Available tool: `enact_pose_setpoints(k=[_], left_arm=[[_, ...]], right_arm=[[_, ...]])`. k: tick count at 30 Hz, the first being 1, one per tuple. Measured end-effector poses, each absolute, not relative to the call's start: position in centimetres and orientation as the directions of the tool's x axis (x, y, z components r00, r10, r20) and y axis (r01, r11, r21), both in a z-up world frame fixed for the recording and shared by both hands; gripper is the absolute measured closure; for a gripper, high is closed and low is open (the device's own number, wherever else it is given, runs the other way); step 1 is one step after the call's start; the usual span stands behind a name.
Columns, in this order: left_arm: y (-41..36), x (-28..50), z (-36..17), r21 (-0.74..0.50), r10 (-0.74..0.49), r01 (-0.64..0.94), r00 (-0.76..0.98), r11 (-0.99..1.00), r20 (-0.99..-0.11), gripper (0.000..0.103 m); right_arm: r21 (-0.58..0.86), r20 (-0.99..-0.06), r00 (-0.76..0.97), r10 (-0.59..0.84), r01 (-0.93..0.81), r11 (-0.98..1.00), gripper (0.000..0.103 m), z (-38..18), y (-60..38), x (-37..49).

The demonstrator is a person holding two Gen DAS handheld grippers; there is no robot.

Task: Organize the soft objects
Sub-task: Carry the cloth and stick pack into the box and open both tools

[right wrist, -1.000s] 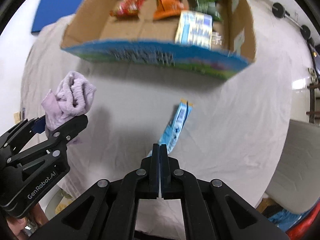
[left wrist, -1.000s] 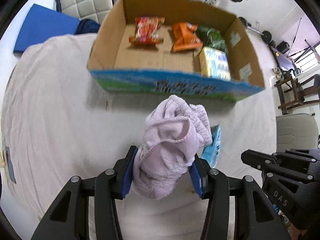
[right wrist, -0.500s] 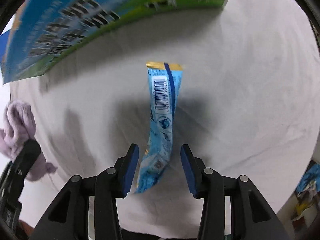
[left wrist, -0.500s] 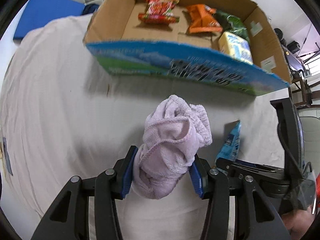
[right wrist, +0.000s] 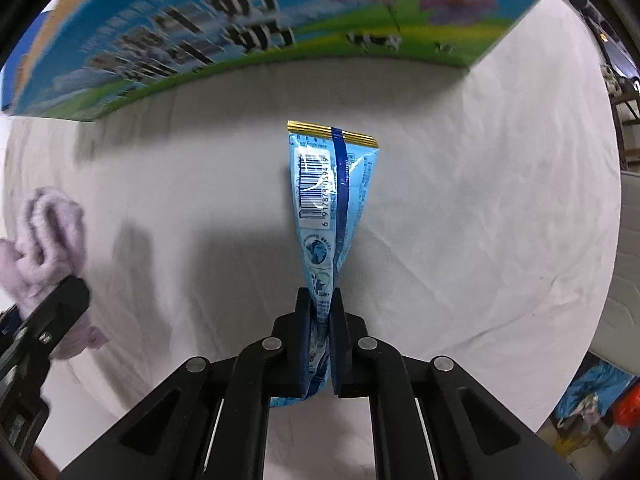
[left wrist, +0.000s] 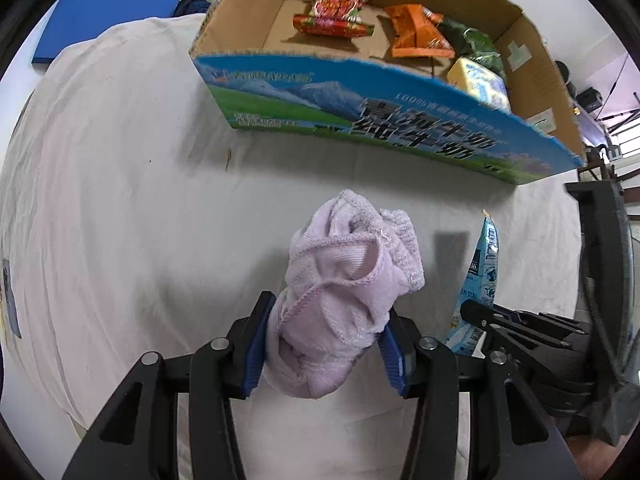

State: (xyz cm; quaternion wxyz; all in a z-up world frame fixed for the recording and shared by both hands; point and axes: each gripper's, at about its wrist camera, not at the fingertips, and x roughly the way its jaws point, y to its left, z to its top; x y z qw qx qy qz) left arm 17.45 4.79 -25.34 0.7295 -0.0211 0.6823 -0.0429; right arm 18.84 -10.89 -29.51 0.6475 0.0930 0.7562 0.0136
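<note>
A lilac towel point(left wrist: 344, 300) is clamped in the left gripper point(left wrist: 326, 348), a blue snack packet point(right wrist: 330, 216) in the right gripper point(right wrist: 320, 336), its long axis aimed at the cardboard box point(left wrist: 372, 120) ahead, above the table's sheet.

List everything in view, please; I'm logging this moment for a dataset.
Lilac terry cloth: 1, bunched, in left gripper.
Light-blue foil sachet: 1, in right gripper.
Cardboard box with blue-green print: 1, open, on the sheet.
Red snack bag: 1, in box.
Orange snack bag: 1, in box.
Green snack bag: 1, in box.
Yellow-blue pack: 1, in box.
White sheet: 1, covering surface.
Left gripper: shut.
Right gripper: shut.
</note>
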Motion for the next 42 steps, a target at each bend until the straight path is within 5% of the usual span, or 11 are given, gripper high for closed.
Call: enact_pose_setpoints(k=[11, 18, 29, 42], left_arm=[[3.2, 21.4, -17.2, -0.177, -0.192, 0.097, 0.175, 0.979, -0.966, 0.057], [2.6, 28.7, -14.4, -0.159, -0.188, 0.136, 0.235, 0.978, -0.954, 0.057], [3.4, 38.2, -21.4, -0.176, -0.184, 0.087, 0.087, 0.980, -0.979, 0.057], [2.8, 40.3, -28.3, -0.181, -0.177, 0.069, -0.061, 0.981, -0.982, 0.053]], right_arm=[[0.291, -0.956, 0.042, 0.290, 0.024, 0.956, 0.095, -14.6, -11.4, 23.7], [0.279, -0.951, 0.140, 0.274, 0.018, 0.960, 0.095, -11.1, -11.5, 29.6], [0.223, -0.972, 0.104, 0.211, 0.125, 0.967, 0.095, -19.2, -10.9, 38.5], [0.197, -0.980, -0.011, 0.200, 0.143, 0.970, 0.094, -28.0, -9.9, 40.7]])
